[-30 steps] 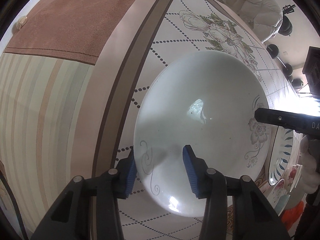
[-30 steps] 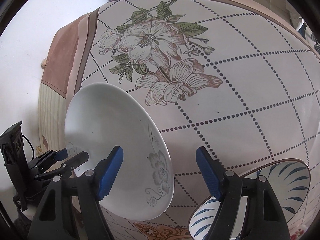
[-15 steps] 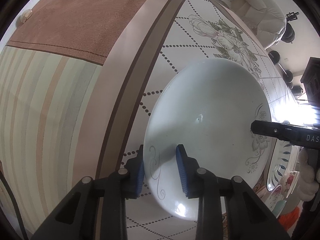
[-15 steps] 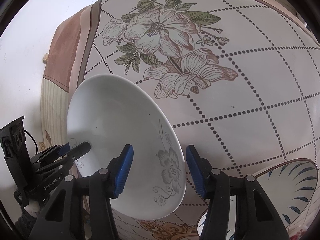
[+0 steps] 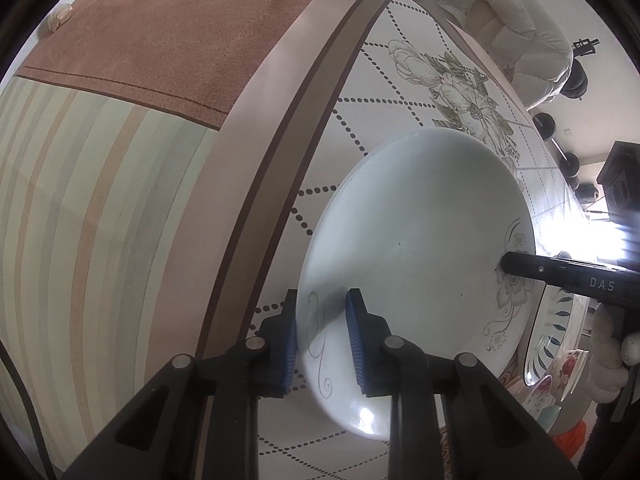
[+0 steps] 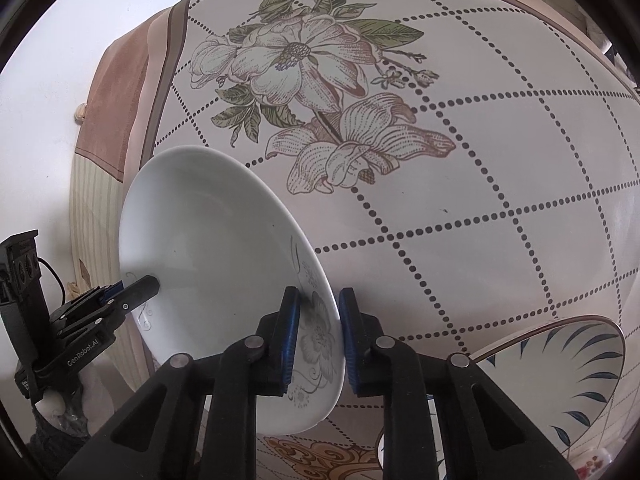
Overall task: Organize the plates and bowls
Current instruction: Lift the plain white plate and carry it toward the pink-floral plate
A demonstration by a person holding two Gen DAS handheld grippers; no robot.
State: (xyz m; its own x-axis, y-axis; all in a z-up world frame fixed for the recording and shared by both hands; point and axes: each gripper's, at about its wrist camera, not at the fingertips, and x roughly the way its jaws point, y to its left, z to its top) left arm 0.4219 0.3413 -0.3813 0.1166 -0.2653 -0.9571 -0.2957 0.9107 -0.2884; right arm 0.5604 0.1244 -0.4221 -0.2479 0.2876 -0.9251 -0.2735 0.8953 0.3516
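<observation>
A large white plate (image 5: 420,248) with a grey flower print on its rim is held up off the table by both grippers, tilted. My left gripper (image 5: 322,332) is shut on its near rim. My right gripper (image 6: 318,334) is shut on the opposite rim, over the grey flower. The plate shows in the right wrist view (image 6: 208,264) too. The right gripper's finger (image 5: 560,276) reaches the plate's far rim in the left wrist view, and the left gripper (image 6: 132,292) appears at the plate's left rim in the right wrist view.
A bowl with blue leaf marks (image 6: 560,376) sits at the lower right, also seen edge-on in the left wrist view (image 5: 552,332). Small floral dishes (image 5: 560,372) lie beyond it. The tablecloth (image 6: 480,200) has flowers and dotted diamonds. The table edge and hanging cloth (image 5: 100,200) are at left.
Both grippers have closed from open onto opposite rims of the white plate, and the plate has lifted and tilted off the table.
</observation>
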